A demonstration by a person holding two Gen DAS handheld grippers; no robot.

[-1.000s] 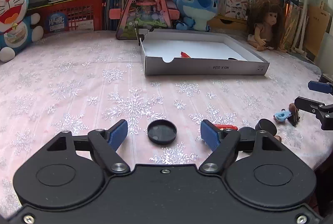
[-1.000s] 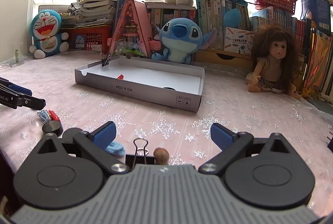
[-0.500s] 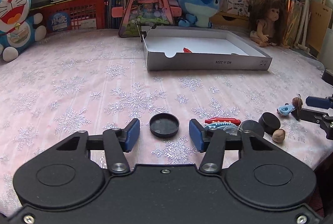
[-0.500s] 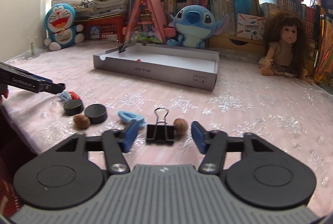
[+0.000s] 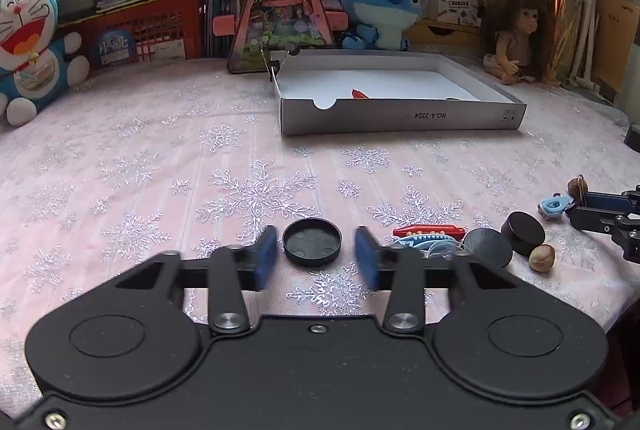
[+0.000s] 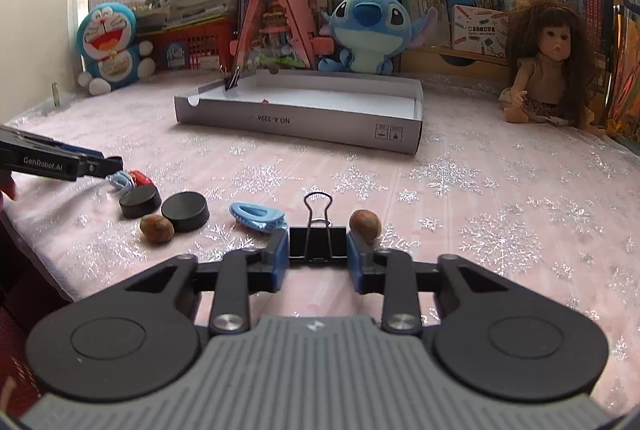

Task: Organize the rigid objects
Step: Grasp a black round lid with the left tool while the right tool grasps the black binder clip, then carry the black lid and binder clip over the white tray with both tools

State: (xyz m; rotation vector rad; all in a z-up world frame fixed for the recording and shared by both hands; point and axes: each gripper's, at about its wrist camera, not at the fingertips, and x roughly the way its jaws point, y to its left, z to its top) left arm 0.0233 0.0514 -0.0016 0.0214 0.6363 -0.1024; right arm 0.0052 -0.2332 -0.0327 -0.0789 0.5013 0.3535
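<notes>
Both tools have narrowed: right tool (image 6: pixel 318 256) clamps the binder clip (image 6: pixel 318 244), left tool (image 5: pixel 316 256) flanks the cap (image 5: pixel 311 242), contact unclear.

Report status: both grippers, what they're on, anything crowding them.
Right gripper shut on binder clip. Left gripper open, jaws flanking black cap. Nut touching right finger; blue clip near.
</notes>
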